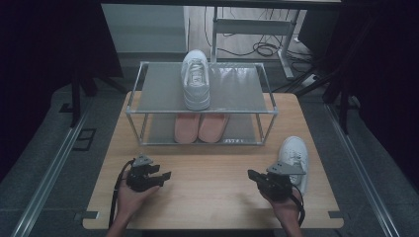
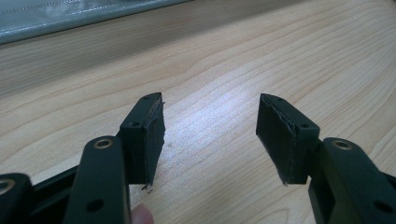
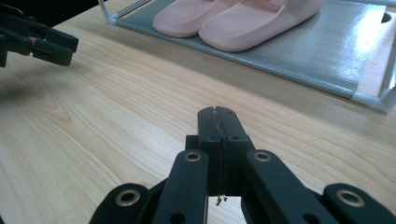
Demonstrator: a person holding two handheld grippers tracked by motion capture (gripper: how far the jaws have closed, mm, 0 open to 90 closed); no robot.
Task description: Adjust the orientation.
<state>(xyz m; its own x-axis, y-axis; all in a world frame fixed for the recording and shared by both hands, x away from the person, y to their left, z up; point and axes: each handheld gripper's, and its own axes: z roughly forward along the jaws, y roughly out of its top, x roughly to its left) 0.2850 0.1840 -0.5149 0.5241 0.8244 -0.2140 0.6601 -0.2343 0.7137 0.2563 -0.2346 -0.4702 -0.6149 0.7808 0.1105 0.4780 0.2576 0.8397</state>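
At the left of the high view, the left gripper (image 1: 160, 175) is held low over the bare wood of the table (image 1: 212, 197), and in the left gripper view its jaws are seen standing apart with nothing between them. Further along, a two-tier metal shoe rack (image 1: 247, 86) is set at the far middle of the table: one white sneaker (image 1: 195, 79) is already placed on the upper shelf, toe toward the person, and a pair of pink slippers (image 1: 200, 127) is lined up side by side on the lower shelf. At the right, the right gripper (image 1: 253, 175) is held just inward of the second white sneaker (image 1: 295, 157), which is left lying on the table near the right edge, well apart from the rack; its jaws are seen pressed together and empty in the right gripper view. The work is judged to be partly done: one sneaker is shelved, its partner is not yet gripped, and a lift across to the free space beside the first is judged to remain. The loose sneaker is seen as a low, white, laced shoe with a thick pale sole, standing upright on its sole, heel partly hidden behind the hand
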